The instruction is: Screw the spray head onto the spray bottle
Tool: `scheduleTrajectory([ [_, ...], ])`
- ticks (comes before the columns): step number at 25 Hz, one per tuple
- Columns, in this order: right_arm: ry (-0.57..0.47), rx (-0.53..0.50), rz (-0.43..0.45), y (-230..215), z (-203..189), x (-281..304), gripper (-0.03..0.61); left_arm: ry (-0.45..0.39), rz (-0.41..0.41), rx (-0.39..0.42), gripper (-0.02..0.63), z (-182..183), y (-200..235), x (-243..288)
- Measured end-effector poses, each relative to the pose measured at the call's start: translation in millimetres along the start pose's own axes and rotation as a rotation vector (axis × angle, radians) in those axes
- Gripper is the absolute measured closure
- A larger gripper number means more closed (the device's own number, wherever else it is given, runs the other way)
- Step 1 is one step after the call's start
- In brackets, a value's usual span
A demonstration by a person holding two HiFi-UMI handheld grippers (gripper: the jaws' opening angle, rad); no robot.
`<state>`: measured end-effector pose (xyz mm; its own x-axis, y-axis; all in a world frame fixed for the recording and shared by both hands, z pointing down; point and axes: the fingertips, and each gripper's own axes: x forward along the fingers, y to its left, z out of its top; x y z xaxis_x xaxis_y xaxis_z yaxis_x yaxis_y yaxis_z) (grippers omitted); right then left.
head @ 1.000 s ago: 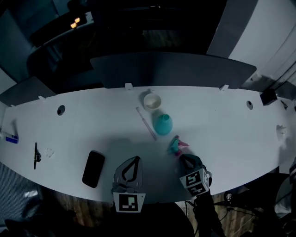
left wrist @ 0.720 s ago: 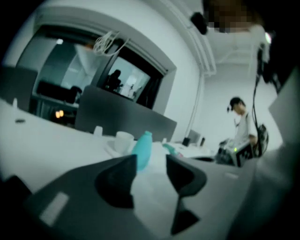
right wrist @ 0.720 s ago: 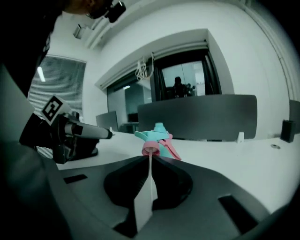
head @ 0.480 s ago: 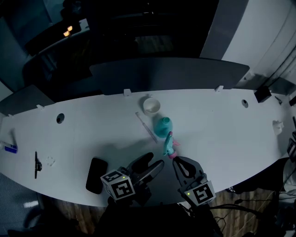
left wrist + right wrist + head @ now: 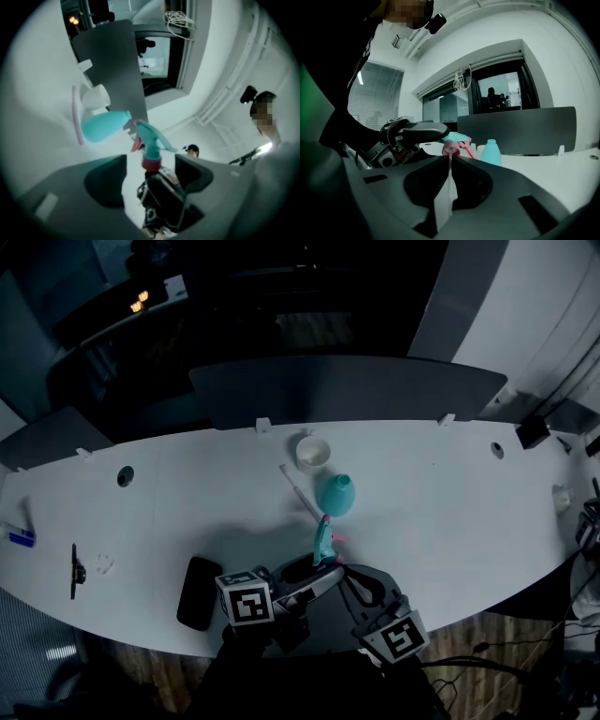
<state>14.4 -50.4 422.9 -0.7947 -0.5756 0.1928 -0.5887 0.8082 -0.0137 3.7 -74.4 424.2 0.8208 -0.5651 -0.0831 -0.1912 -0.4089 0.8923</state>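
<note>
The teal spray bottle [image 5: 337,494] stands capless on the white table [image 5: 450,512], also seen in the left gripper view [image 5: 105,125] and the right gripper view [image 5: 491,152]. The teal spray head [image 5: 323,540] with its pink collar is held above the table in front of the bottle. My right gripper [image 5: 339,570] is shut on the thin tube under that collar [image 5: 451,149]. My left gripper [image 5: 317,574] comes in from the left; its jaws have just been opening. They stand either side of the collar [image 5: 151,164] without pressing on it.
A white cup [image 5: 311,452] and a pale pink straw [image 5: 300,493] lie just behind and left of the bottle. A black phone [image 5: 197,580] lies near the front edge, left of my left gripper. A grey partition [image 5: 347,390] runs along the table's far side.
My right gripper has lifted the spray head off the table and stood it upright. My left gripper has rolled, opened its jaws and moved right up to the spray head.
</note>
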Motion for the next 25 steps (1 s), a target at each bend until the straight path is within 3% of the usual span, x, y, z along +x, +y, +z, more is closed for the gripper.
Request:
scheduleTrajectory([
  [5,0.002,0.002,0.006,3.6,-0.8,2.1,0.554,-0.021,-0.019,-0.028,0.301,4.1,-0.4,0.8],
  [7,-0.002,0.003,0.006,2.5,-0.1,1.5,0.554,-0.031,-0.026,-0.043,0.354,4.3,-1.7,2.6],
  [9,-0.004,0.004,0.007,1.3,0.2,0.9,0.554,-0.04,-0.031,-0.054,0.464,3.4,-2.2,3.6],
  [12,-0.008,0.031,0.017,0.6,-0.3,1.4,0.554,-0.041,-0.025,-0.043,0.474,2.3,-0.6,2.5],
  [16,-0.011,0.115,0.056,0.3,-3.6,4.1,0.551,-0.077,0.042,0.042,0.477,17.9,2.6,-9.8],
  [18,0.019,0.125,0.06,-5.0,-9.5,3.6,0.548,-0.103,0.112,0.15,0.477,34.1,3.5,-22.3],
  [22,0.055,0.117,-0.03,-44.6,-28.7,-2.0,0.546,-0.104,0.35,0.505,0.477,64.3,2.5,-56.3],
  [23,0.058,0.099,-0.064,-57.3,-32.0,-1.0,0.529,-0.094,0.408,0.596,0.477,68.8,-0.2,-63.6],
  [25,0.073,0.064,-0.121,-77.8,-34.6,9.5,0.404,-0.068,0.516,0.777,0.477,73.0,-6.3,-74.6],
])
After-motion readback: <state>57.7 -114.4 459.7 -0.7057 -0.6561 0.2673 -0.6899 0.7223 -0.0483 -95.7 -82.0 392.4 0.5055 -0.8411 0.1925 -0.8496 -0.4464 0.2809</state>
